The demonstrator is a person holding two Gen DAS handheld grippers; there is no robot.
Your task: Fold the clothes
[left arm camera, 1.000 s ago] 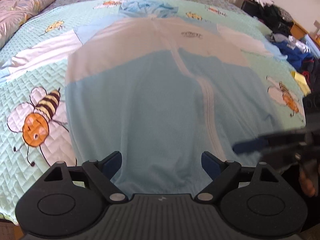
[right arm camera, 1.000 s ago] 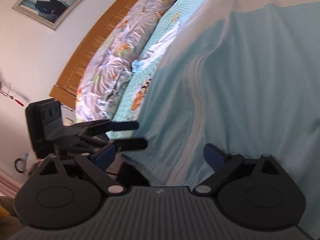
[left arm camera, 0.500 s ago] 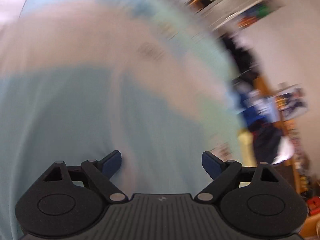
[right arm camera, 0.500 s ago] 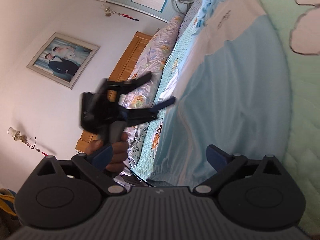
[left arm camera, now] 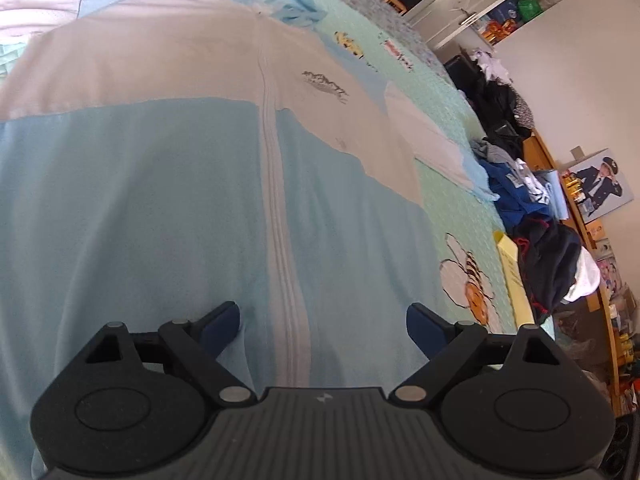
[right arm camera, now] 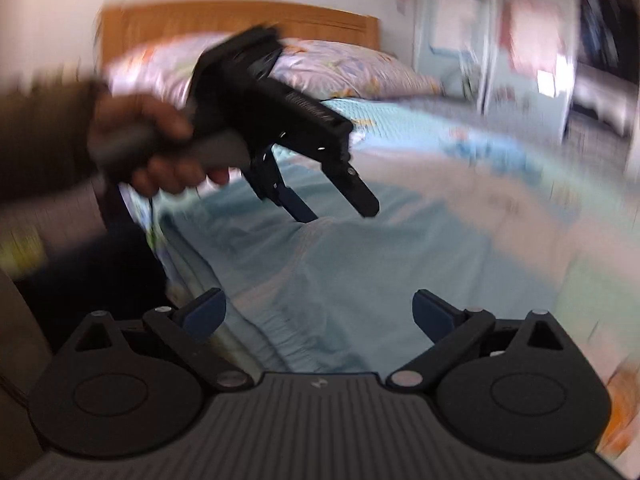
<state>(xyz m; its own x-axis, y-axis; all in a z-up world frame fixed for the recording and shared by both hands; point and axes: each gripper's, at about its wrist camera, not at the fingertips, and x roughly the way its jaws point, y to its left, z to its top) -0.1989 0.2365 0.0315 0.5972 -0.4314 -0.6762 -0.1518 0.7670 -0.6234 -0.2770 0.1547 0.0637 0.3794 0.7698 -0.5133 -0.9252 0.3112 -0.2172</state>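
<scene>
Now both tongs wide, empty: left tongs (right arm camera: 340, 204) tilted down over jacket (left arm camera: 160, 200).

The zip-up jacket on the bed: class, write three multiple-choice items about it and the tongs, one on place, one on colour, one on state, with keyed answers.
1. Where does the jacket lie?
A. spread flat on the bedspread
B. hung on a door
C. piled on the floor

2. What colours is the jacket?
A. red and black
B. white on top, light blue below
C. all yellow

3. How are the left tongs?
A. shut on the zip
B. shut on a sleeve
C. open, holding nothing

Answers:
1 A, it lies smoothed out over the bee-print cover.
2 B, a white chest panel meets a light blue body.
3 C, the pads stand wide apart above the zip, gripping no cloth.
</scene>
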